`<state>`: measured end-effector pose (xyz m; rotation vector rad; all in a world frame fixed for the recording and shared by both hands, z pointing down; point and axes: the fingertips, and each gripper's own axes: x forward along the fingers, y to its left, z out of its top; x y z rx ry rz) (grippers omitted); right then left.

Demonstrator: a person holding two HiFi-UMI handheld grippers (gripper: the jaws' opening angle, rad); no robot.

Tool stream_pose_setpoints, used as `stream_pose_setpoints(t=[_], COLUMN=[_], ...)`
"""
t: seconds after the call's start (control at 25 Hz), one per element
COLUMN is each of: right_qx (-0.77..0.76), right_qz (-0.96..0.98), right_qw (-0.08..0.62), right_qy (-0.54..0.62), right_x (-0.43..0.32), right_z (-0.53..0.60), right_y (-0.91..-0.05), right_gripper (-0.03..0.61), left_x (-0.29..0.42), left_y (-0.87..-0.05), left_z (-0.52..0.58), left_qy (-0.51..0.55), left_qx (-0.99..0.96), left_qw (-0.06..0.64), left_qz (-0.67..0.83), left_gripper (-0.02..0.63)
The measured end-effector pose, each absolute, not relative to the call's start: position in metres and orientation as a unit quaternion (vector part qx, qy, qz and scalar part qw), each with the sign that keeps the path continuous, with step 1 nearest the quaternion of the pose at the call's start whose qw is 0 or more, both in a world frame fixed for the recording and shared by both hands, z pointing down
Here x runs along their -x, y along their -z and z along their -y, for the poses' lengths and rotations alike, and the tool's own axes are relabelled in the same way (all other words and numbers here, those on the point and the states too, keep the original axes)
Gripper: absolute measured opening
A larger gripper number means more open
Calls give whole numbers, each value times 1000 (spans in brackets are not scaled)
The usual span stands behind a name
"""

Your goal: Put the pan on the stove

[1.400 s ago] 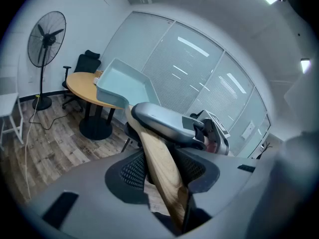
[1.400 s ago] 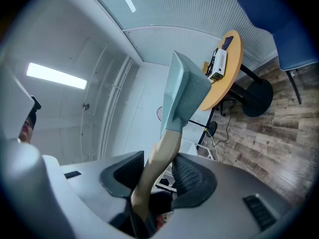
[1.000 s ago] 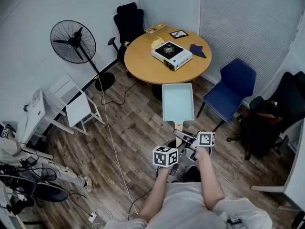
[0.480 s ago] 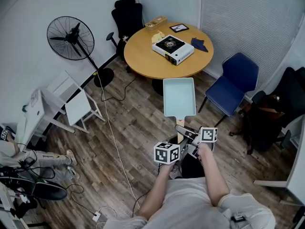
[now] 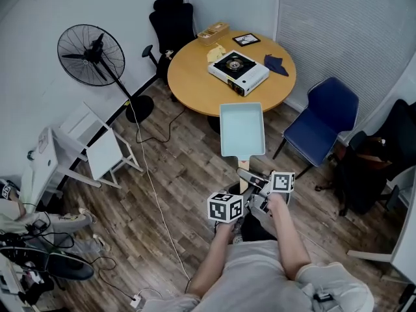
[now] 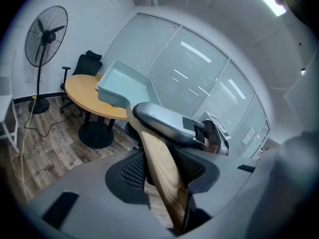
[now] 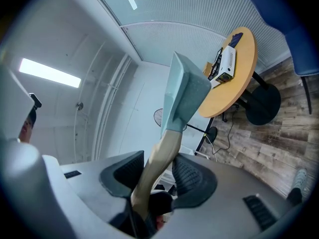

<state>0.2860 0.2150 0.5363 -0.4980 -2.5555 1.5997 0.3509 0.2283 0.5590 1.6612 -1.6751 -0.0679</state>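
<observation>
Clamping smooth tan wooden handle (image 5: pixel 243 171) of rectangular pale-teal pan (image 5: pixel 242 130): left gripper (image 6: pixel 160 171) and right gripper (image 7: pixel 155 176), ribbed dark pads pressed on both sides. Pan held over plank floor (image 5: pixel 175 168), short of round tan table (image 5: pixel 195 77) bearing boxy white stove (image 5: pixel 238 72).
</observation>
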Motion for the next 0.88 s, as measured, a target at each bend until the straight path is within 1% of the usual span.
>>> stream_pose_setpoints(t=[0.16,0.44,0.68,0.88], right_qx=[161,152,146,139], right_qz=[833,823,830,838], right_qw=[31,50,37,24], right_qy=[-528,-546,-537,-528], right_x=[-248,-192,-156,-126], right_z=[-188,-135,-80,-41], right_y=[-533,-540,-549,-541], right_gripper=[183,183,183,183], left_x=[-312,-256,-220,-189], left_y=[-557,-559,-569,-562], left_z=[-203,-148,-97,-59], left_qy=[14,28,10,5], left_qx=[-653,-648,-657,-667], left_qw=[380,392,390,377], left_qz=[655,652,646,643], left_gripper=[175,175,173,173])
